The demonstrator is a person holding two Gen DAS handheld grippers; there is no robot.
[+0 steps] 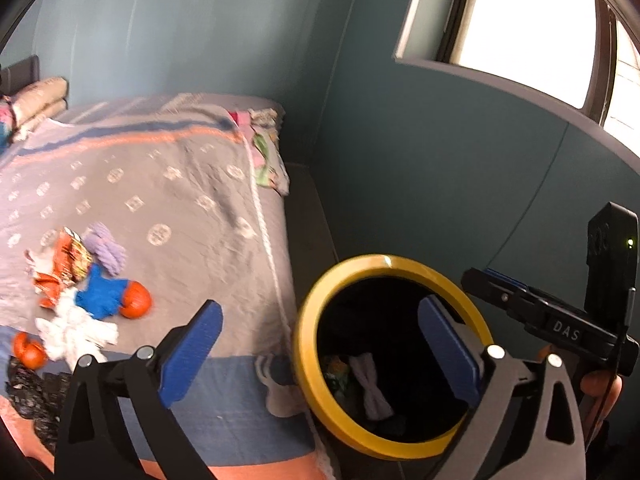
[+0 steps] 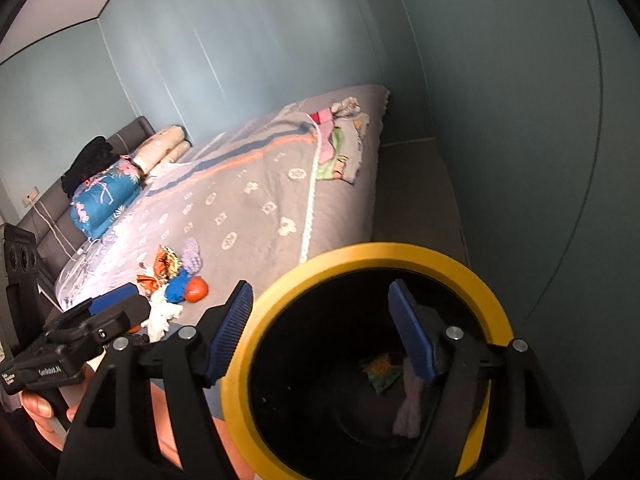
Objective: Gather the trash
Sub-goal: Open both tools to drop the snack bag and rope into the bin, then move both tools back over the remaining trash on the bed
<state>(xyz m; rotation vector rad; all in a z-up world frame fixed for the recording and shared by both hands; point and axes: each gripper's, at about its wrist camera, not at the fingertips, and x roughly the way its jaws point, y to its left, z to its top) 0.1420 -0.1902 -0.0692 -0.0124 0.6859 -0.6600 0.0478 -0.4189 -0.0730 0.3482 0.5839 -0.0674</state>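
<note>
A black bin with a yellow rim (image 1: 320, 300) (image 2: 360, 254) stands beside the bed; inside lie a pale tissue (image 1: 370, 384) (image 2: 408, 408) and a green wrapper (image 1: 338, 372) (image 2: 382, 370). A trash pile lies on the bedspread: an orange snack wrapper (image 1: 66, 264) (image 2: 162, 266), a purple knit piece (image 1: 106, 248) (image 2: 192, 256), a blue knit piece (image 1: 102, 296) (image 2: 178, 286), orange balls (image 1: 136, 300) (image 2: 197, 289), white tissue (image 1: 74, 334) (image 2: 162, 314). My left gripper (image 1: 320, 356) is open and empty, straddling the bin rim. My right gripper (image 2: 322, 332) is open and empty over the bin.
The bed (image 1: 192, 208) (image 2: 256, 204) has a grey patterned blanket, with folded clothes (image 1: 266, 152) (image 2: 340, 148) at its far corner and pillows (image 2: 108, 192) at the head. A black crumpled bag (image 1: 36, 396) lies at the near edge. Teal walls and a window (image 1: 520, 20) stand close by.
</note>
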